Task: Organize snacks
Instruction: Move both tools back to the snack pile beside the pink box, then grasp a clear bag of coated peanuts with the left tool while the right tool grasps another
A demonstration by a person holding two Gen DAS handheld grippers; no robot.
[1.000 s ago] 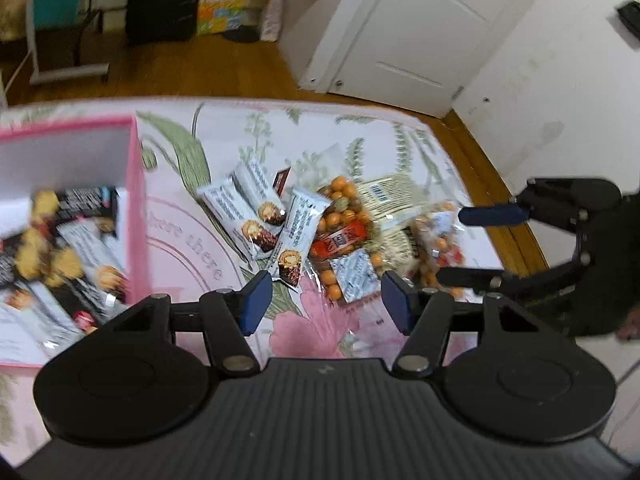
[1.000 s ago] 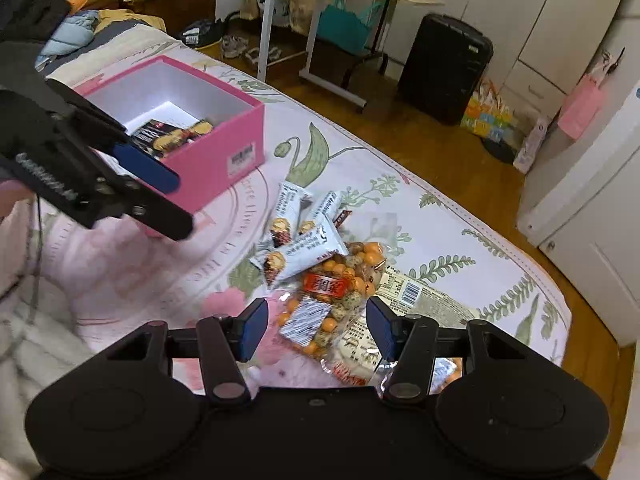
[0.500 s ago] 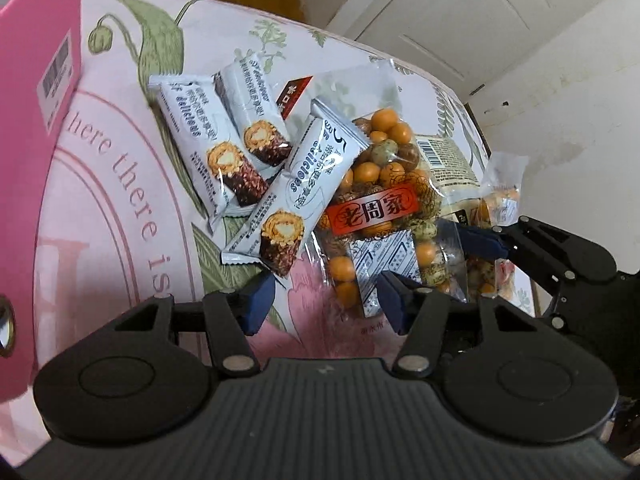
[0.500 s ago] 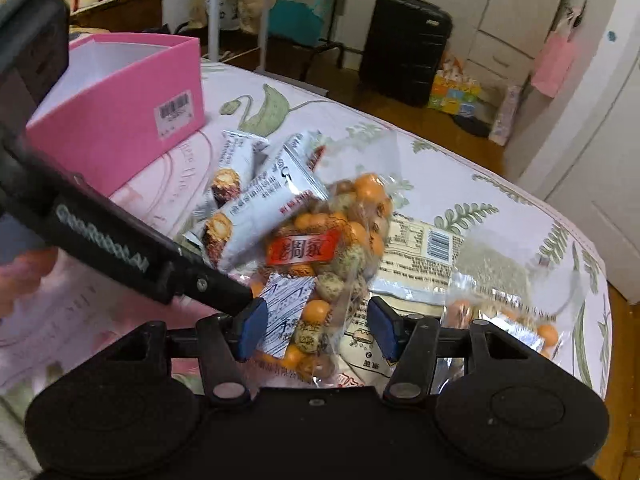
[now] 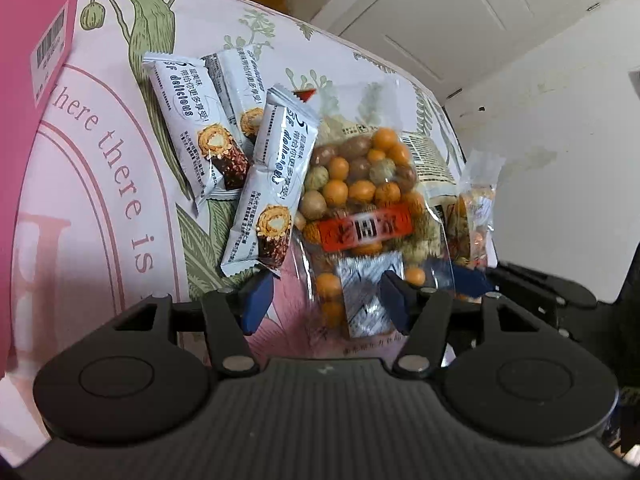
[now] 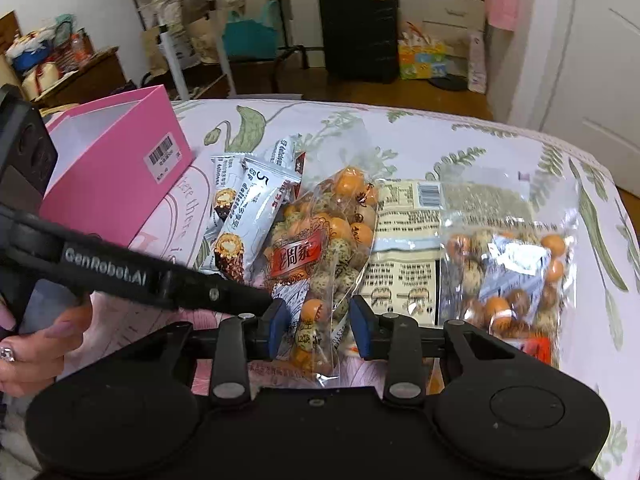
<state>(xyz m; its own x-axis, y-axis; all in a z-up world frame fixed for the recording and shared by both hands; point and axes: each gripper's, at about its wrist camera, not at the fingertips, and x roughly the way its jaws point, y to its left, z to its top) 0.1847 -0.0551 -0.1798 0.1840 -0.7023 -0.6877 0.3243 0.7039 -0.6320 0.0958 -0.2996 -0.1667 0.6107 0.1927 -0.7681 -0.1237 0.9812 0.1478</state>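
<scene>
closing on the lower end of the nut bag [image 6: 320,264], the right claw [image 6: 318,330] has it between its pads for lifting toward the pink box [image 6: 116,176], up to its left. the left claw [image 5: 326,300] stands apart over the same bag, gripping nothing.

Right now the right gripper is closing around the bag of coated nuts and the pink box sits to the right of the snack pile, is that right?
One thing is off: the pink box sits left of the snack pile, as the right wrist view shows. The right gripper is indeed closing around the bag of coated nuts.
</scene>
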